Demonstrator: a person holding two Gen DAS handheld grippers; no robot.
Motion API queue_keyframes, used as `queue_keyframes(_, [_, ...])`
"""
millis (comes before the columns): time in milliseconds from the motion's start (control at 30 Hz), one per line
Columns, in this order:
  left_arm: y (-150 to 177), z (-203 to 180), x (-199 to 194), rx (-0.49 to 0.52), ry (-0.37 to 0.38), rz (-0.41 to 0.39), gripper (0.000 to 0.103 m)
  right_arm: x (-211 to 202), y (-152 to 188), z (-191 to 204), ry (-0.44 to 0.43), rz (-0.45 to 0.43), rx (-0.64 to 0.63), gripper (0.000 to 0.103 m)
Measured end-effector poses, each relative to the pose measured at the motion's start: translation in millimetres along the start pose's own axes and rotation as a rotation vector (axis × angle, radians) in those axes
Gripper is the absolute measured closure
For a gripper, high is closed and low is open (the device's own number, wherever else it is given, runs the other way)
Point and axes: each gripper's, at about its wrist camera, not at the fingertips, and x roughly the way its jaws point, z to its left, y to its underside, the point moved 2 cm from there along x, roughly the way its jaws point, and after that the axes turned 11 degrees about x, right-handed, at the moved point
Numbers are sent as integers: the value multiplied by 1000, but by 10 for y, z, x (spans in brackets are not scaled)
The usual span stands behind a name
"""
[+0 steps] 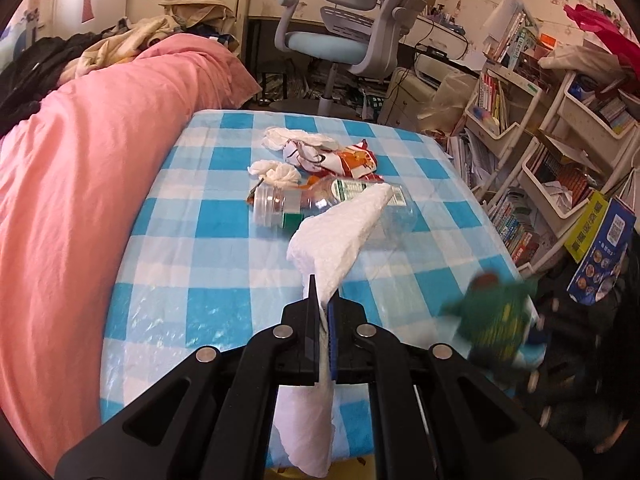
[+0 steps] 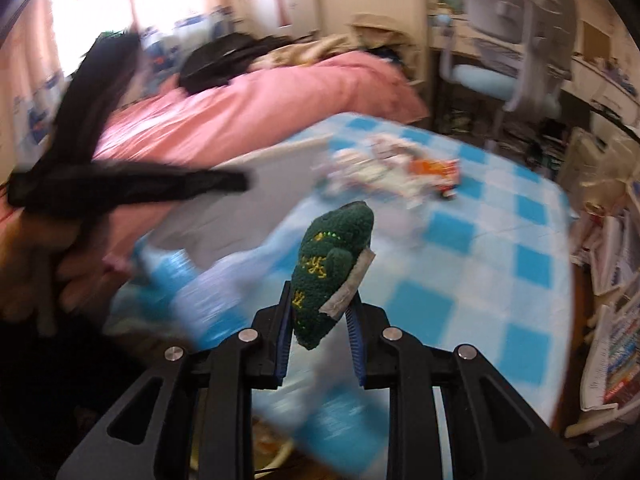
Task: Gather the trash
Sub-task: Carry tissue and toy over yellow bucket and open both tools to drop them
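Note:
My left gripper (image 1: 323, 300) is shut on a long white paper towel (image 1: 340, 240) that hangs over the blue-and-white checked table (image 1: 192, 248). Beyond it lie a clear plastic bottle (image 1: 280, 202), an orange-and-white snack wrapper (image 1: 344, 160) and crumpled tissues (image 1: 278, 172). My right gripper (image 2: 320, 312) is shut on a green knitted item (image 2: 328, 264) with yellow stitching and a grey tag, held above the table (image 2: 500, 240). The same green item (image 1: 496, 316) shows blurred at the table's right edge. The left gripper (image 2: 240, 180) appears blurred at the left, in a hand (image 2: 40, 248).
A pink quilt (image 1: 80, 184) covers the bed along the table's left side. A grey and blue desk chair (image 1: 352, 36) stands behind the table. Shelves of books (image 1: 532, 184) and boxes crowd the right. The right wrist view is motion-blurred.

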Motion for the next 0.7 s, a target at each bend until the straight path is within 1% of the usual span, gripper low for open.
queue_keyframes(133, [150, 28, -141, -5, 4, 1, 99, 126, 287, 351, -61, 93, -82, 78])
queue_keyframes(233, [254, 57, -241, -12, 3, 1, 99, 219, 436, 515, -79, 152, -128, 76])
queue_keyframes(267, [302, 67, -272, -15, 3, 5, 99, 236, 478, 546, -78, 171, -134, 74])
queue_keyframes(300, [346, 75, -298, -17, 3, 8, 99, 263, 522, 574, -78, 190, -141, 64])
queue_keyframes(333, [419, 69, -347, -18, 3, 14, 99, 275, 562, 595, -64, 196, -148, 57])
queue_keyframes(367, [466, 55, -375, -16, 3, 17, 99, 266, 585, 610, -57, 190, -153, 46])
queue_keyframes(400, [521, 39, -409, -14, 3, 20, 99, 246, 593, 617, -50, 180, -156, 44])
queue_keyframes(467, [677, -18, -472, -7, 6, 40, 99, 201, 595, 602, -33, 162, -140, 43])
queue_keyframes(500, [748, -43, -482, -6, 7, 54, 99, 171, 597, 579, -12, 142, -126, 39])
queue_keyframes(567, [967, -114, -507, -13, 14, 98, 99, 84, 596, 516, 34, 95, -86, 34])
queue_keyframes(600, [1052, -147, -514, -16, 15, 116, 99, 41, 570, 430, 60, 68, -47, 32])
queue_keyframes(633, [1202, -213, -517, -18, 18, 154, 99, 35, 563, 383, 75, 54, -24, 31])
queue_keyframes(700, [1383, -303, -503, -14, 28, 208, 99, 7, 535, 257, 109, 25, 27, 30])
